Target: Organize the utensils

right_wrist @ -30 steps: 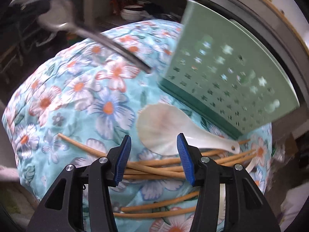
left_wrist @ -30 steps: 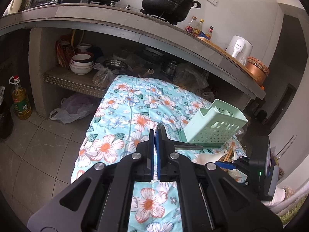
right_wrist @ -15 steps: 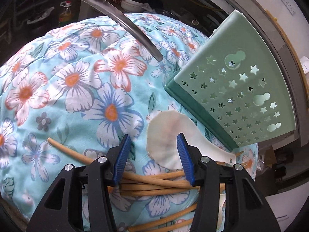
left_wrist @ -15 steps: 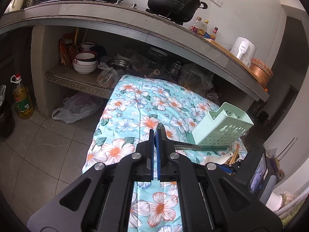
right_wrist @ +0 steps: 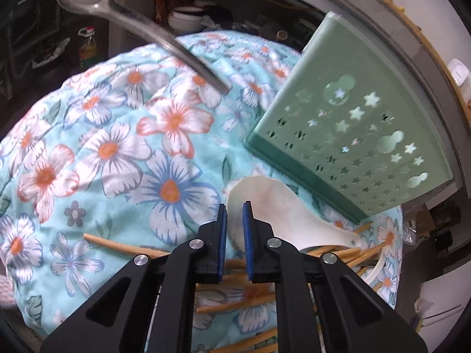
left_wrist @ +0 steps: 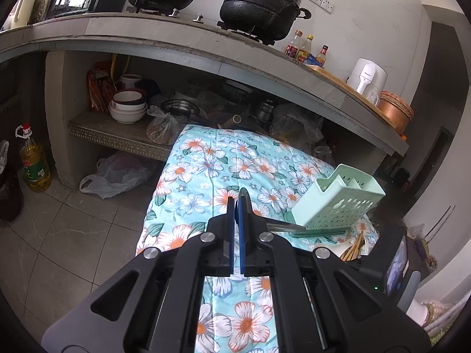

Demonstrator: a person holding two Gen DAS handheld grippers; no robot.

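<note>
The right gripper (right_wrist: 234, 223) was closing its jaws about the edge of the white rice paddle (right_wrist: 273, 206), whose blade rim lay between the blue pads; whether the pads already pressed on it could not be told. The paddle lay on the floral cloth (right_wrist: 117, 135), its handle resting across a loose heap of wooden chopsticks (right_wrist: 123, 247), just beside the green utensil caddy (right_wrist: 353, 123). The left gripper (left_wrist: 236, 211) was clamped shut on a metal spoon (right_wrist: 141, 29), held by its bowl with the handle reaching toward the caddy's base.

Probable risks: the paddle's edge is thin and smooth, so a pinch at the rim alone could let it pivot or slip out on lifting. The chopsticks beneath its handle could be dragged or scattered. The caddy appeared to lean, and a nudge from either utensil might shift or topple it.

Surroundings: a concrete counter (left_wrist: 206, 38) bearing two dark pots (left_wrist: 259, 8), a shelf below with stacked bowls (left_wrist: 128, 107), and an oil bottle (left_wrist: 34, 164) on the tiled floor, all well apart. The spoon's handle crossed the space before the caddy, a likely obstruction to the paddle's path
</note>
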